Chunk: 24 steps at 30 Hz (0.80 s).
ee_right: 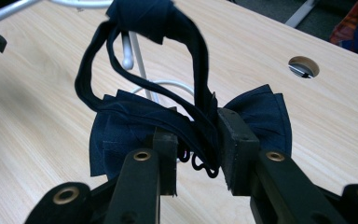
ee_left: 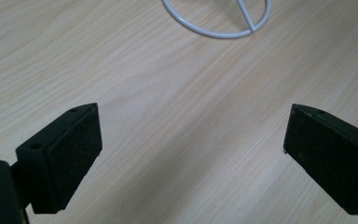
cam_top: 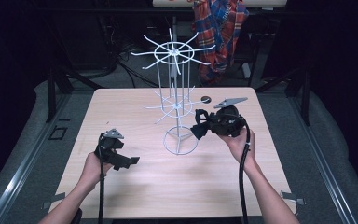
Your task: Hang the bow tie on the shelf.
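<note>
Navy bow tie (ee_right: 168, 116) with looped strap, pinched in right claw (ee_right: 196, 158) beside white wire rack (cam_top: 175, 100).

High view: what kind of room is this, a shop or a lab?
Probably a lab or recording studio: a lone wooden table in dark surroundings, cables on the floor behind it, and a person holding a cabled gripper in each hand.

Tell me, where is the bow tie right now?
The dark blue bow tie is pinched in the right gripper, held above the table beside the white wire rack, on its right in the high view.
</note>
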Available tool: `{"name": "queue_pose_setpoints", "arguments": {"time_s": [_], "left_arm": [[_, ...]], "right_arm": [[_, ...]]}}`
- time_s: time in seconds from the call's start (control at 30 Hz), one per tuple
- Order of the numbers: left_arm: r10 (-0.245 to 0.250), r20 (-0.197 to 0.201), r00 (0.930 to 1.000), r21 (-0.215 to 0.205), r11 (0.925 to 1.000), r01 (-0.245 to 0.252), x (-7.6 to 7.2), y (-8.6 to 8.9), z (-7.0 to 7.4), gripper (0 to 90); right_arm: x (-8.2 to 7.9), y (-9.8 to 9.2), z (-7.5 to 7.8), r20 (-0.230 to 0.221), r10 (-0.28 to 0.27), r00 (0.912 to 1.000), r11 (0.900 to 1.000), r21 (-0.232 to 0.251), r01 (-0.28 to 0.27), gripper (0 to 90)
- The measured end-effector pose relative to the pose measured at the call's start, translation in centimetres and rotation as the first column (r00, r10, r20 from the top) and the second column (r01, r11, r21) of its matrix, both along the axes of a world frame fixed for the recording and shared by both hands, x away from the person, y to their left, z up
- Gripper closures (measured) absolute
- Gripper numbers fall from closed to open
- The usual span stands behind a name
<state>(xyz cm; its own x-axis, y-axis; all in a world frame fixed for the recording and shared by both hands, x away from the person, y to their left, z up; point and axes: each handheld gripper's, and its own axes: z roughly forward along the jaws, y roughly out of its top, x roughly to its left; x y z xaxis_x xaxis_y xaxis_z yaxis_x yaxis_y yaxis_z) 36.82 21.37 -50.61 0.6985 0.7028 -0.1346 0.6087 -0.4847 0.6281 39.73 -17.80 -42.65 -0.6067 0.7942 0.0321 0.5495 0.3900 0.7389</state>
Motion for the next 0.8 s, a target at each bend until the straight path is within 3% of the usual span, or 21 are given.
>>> {"name": "queue_pose_setpoints", "arguments": {"time_s": [0.57, 0.8], "left_arm": [[-0.002, -0.011, 0.9999, 0.002, 1.0000, 0.002, 0.0, -0.1, -0.1, 4.3], [-0.008, -0.014, 0.9999, -0.002, 1.0000, 0.008, 0.0, 0.0, -0.2, 4.3]], "right_arm": [[0.4, 2.3, -0.7, -0.005, 0.047, 0.9989, 0.998, -0.041, -0.047, 70.2], [0.7, 2.9, -0.8, -0.002, 0.060, 0.9982, 0.998, -0.033, -0.060, 70.0]]}}
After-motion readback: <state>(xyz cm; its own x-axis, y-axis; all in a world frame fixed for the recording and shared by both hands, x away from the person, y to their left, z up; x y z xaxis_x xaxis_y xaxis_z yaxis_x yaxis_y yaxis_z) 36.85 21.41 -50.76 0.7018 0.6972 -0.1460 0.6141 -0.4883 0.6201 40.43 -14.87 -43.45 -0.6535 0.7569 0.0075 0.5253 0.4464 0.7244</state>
